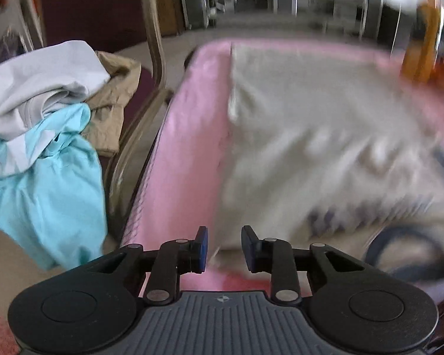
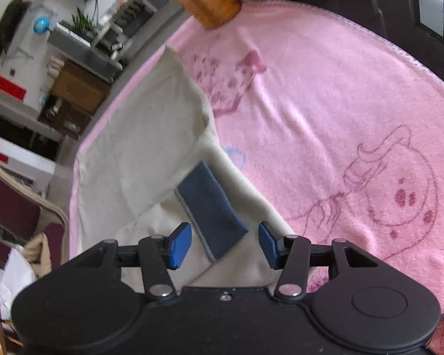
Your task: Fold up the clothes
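Both claws (image 1: 224, 247) (image 2: 225, 245) gape over soft cream shirt (image 2: 139, 153), fuzzy pink blanket (image 2: 325, 103).

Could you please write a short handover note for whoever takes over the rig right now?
Left gripper: open, empty, at the near edge of the pink fleece blanket.
Right gripper: open, empty, above the dark blue cuff.
The cream garment with dark blue trim lies on the blanket, partly folded, one sleeve laid across it.
A pile of white, turquoise and beige clothes waits on the chair at left.
Left: finish this fold, then the pile.
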A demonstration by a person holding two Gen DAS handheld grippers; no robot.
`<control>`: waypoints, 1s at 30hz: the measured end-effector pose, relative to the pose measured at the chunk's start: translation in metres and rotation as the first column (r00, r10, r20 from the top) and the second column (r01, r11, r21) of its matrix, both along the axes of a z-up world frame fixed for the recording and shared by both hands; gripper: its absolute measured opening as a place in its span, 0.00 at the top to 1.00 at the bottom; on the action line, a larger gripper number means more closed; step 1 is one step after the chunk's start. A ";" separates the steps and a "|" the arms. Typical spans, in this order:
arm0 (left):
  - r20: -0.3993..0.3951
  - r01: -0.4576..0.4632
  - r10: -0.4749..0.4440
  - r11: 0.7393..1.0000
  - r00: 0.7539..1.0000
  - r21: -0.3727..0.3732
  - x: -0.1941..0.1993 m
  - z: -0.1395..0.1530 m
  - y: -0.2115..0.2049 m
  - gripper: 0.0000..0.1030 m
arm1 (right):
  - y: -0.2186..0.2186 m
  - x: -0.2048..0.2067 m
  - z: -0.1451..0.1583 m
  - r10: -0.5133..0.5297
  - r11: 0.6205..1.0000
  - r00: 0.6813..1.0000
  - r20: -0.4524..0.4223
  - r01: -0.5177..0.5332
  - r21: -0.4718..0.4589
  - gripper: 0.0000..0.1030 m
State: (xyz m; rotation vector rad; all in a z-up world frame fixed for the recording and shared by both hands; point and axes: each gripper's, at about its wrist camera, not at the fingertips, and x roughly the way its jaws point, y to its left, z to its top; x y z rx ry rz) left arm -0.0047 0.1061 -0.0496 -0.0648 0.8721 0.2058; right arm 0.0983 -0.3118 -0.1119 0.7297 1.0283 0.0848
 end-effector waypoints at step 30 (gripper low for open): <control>-0.054 -0.073 0.072 0.997 0.996 -0.006 0.054 -0.023 0.014 0.76 | 0.039 -0.019 0.032 0.078 0.961 0.974 0.212 -0.016 -0.277 0.96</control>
